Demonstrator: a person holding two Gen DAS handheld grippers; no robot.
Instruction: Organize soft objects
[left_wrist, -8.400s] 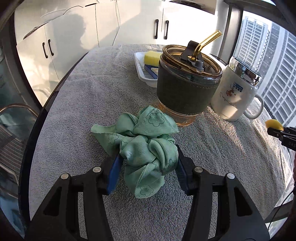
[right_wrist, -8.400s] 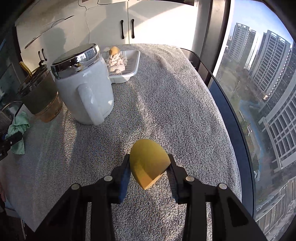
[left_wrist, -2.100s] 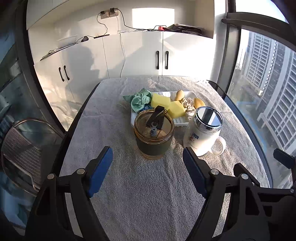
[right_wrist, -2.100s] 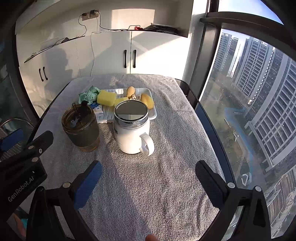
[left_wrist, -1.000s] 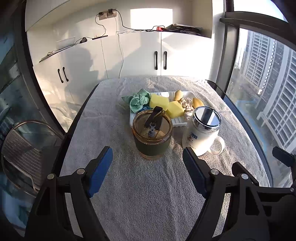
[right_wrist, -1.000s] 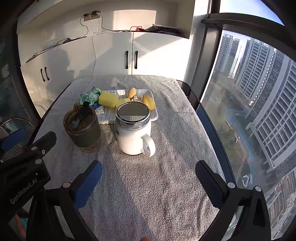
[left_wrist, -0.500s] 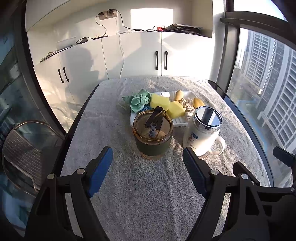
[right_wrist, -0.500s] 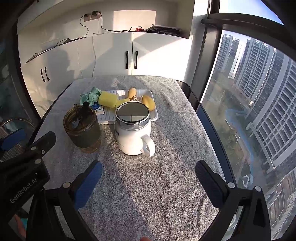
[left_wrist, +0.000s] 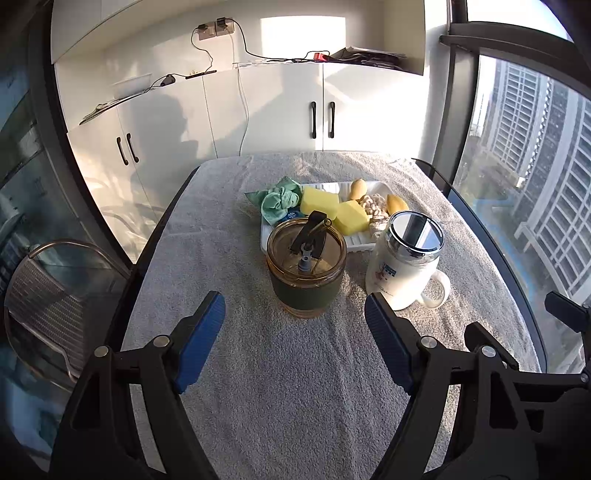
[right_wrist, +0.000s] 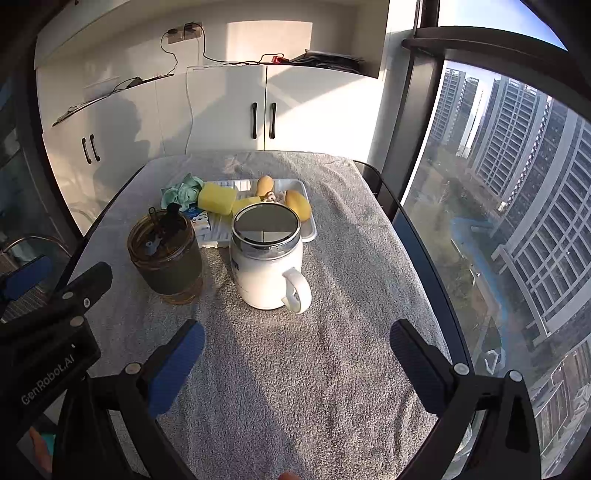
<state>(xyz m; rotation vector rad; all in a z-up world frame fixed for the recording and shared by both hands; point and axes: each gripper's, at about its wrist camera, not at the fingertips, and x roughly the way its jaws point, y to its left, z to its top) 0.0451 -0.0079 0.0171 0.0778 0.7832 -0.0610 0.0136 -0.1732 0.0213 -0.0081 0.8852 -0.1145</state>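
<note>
A white tray (left_wrist: 352, 242) at the far middle of the table holds the soft things: a green cloth (left_wrist: 277, 200) draped over its left end, two yellow sponges (left_wrist: 320, 201), a beige knitted toy (left_wrist: 373, 205) and two yellow-orange egg-shaped sponges (left_wrist: 396, 203). The right wrist view shows the same tray (right_wrist: 309, 229) with the cloth (right_wrist: 181, 192) and an egg sponge (right_wrist: 297, 204). My left gripper (left_wrist: 294, 325) hangs open over the near towel, nothing between its blue pads. My right gripper (right_wrist: 297, 349) is open and empty too, nearer the window side.
A dark-sleeved glass cup with lid and straw (left_wrist: 306, 271) and a white mug with a chrome lid (left_wrist: 406, 264) stand in front of the tray. A grey towel (left_wrist: 295, 387) covers the table. White cabinets stand behind, a window to the right, a metal chair (left_wrist: 48, 295) to the left.
</note>
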